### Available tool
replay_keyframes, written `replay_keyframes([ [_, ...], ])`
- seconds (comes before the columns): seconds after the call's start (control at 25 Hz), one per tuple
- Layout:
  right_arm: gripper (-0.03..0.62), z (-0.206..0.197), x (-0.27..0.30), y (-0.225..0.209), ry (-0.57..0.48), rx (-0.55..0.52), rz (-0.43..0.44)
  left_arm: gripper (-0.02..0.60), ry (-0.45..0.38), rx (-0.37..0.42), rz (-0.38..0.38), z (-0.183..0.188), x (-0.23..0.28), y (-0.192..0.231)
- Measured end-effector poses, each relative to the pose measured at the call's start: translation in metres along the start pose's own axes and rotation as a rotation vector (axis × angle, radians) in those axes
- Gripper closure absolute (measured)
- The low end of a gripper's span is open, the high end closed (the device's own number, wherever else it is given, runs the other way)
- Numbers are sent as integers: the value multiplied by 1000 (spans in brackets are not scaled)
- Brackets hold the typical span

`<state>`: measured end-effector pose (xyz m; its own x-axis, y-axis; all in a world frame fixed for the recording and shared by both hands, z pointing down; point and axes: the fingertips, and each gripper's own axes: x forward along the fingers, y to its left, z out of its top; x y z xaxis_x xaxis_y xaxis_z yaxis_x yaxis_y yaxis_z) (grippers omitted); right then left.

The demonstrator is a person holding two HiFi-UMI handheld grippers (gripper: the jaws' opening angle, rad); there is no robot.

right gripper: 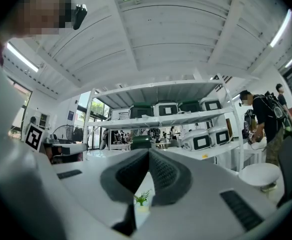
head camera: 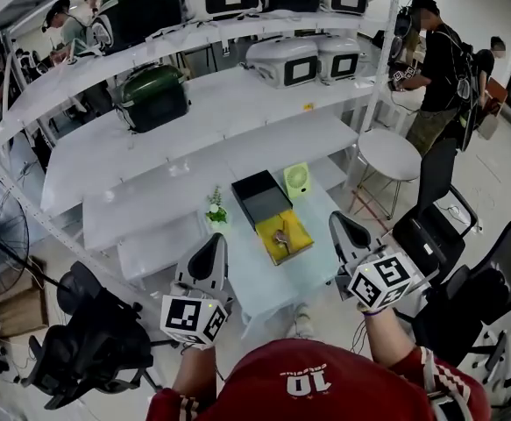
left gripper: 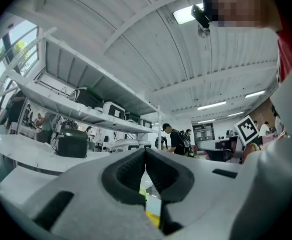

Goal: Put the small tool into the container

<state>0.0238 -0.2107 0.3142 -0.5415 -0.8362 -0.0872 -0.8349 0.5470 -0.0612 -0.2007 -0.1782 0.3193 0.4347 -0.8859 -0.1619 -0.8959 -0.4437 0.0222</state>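
The small tool [head camera: 281,237], a short metallic piece with a dull grey shine, lies inside the yellow tray [head camera: 295,243], a shallow rectangular box with thin upright walls. Touching the tray's far edge stands a black box [head camera: 261,197], square-cornered and open at the top, with a grey floor. Beyond the tray to the right is a pale green square item [head camera: 297,180] with rounded corners. Left of the tray, a small plant [head camera: 216,207] with fine green sprigs sits in a white pot.

All of these rest on a pale, smooth, faintly glassy worktop [head camera: 264,283]. The left hand-held gripper [head camera: 215,244] is near the tray's left side and the right hand-held gripper [head camera: 336,220] near its right side, both clear of it. Each has a white moulded plastic shell, dark ribbed rubber pads and a cube printed with black-and-white squares. In its own view the left hand-held gripper [left gripper: 145,151] has its jaws pressed together at the tips with nothing between them; the right hand-held gripper [right gripper: 149,151] is likewise closed and empty.

Behind the tray rises a white metal rack [head camera: 194,103] carrying rounded appliances, some dark green [head camera: 154,95], some white [head camera: 283,60]. To the tray's right are a round white stool [head camera: 390,154] and a standing person [head camera: 435,68]; black office chairs [head camera: 88,331] stand on the light floor to its left.
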Motion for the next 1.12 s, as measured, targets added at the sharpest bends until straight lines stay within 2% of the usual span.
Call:
replay_keyframes([
  [0.56,600,3,-8,-8,-10,-9,-36,592,11,14,-9,-2,4,-7],
  [0.84,600,2,-8,-6,-4,-5,-32,594,19,-7,-10,-3,2,-6],
  [1.12,601,-1,-10,-5,-2,-3,-34,594,18,6,3,-3,-2,-4],
])
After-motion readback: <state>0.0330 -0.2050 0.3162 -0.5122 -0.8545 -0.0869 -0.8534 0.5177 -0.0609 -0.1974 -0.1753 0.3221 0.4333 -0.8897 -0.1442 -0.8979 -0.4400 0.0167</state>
